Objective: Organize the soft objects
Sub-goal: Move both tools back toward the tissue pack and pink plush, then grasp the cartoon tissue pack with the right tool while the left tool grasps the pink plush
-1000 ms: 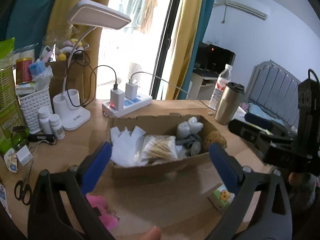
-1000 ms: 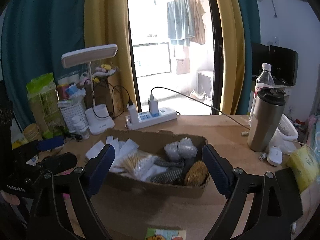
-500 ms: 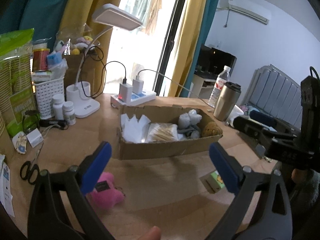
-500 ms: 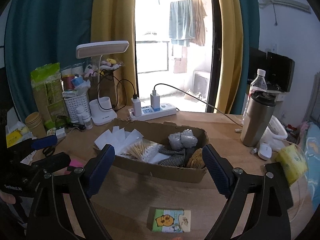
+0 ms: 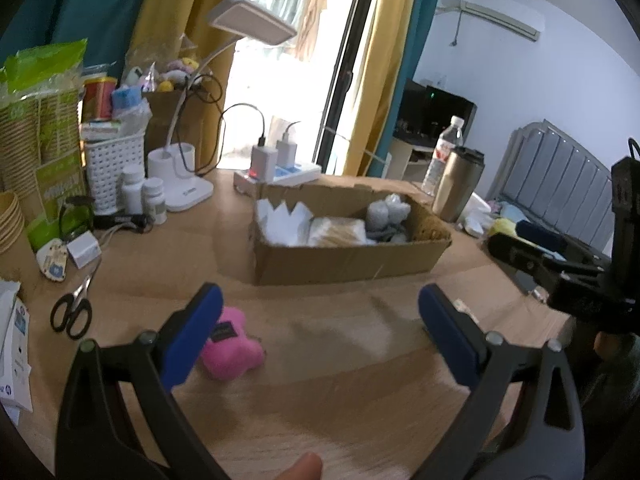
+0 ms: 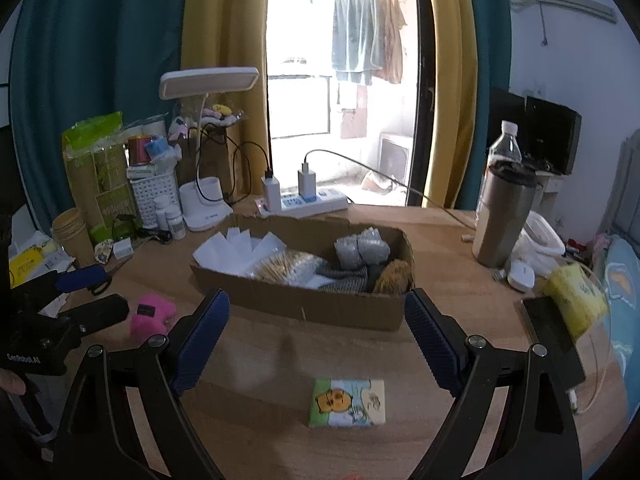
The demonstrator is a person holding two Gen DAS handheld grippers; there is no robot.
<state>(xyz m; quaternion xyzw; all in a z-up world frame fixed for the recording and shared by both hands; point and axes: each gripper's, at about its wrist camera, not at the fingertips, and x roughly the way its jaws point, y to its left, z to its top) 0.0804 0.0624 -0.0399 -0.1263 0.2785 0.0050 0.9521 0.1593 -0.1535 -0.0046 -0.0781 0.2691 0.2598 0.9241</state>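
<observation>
1. Left gripper (image 5: 320,326) is hovering over the table (image 5: 340,380), jaws spread wide, gripping nothing; pink plush toy (image 5: 232,350) is lying just beside its left finger.
2. Cardboard box (image 6: 320,306) is sitting mid-table, holding soft items.
3. Right gripper (image 6: 316,334) is gaping wide, empty; tissue pack (image 6: 347,403) is lying below it.

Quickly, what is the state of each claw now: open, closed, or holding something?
Left claw: open, holding nothing; the pink plush toy lies beside its left finger.
Right claw: open, holding nothing.
</observation>
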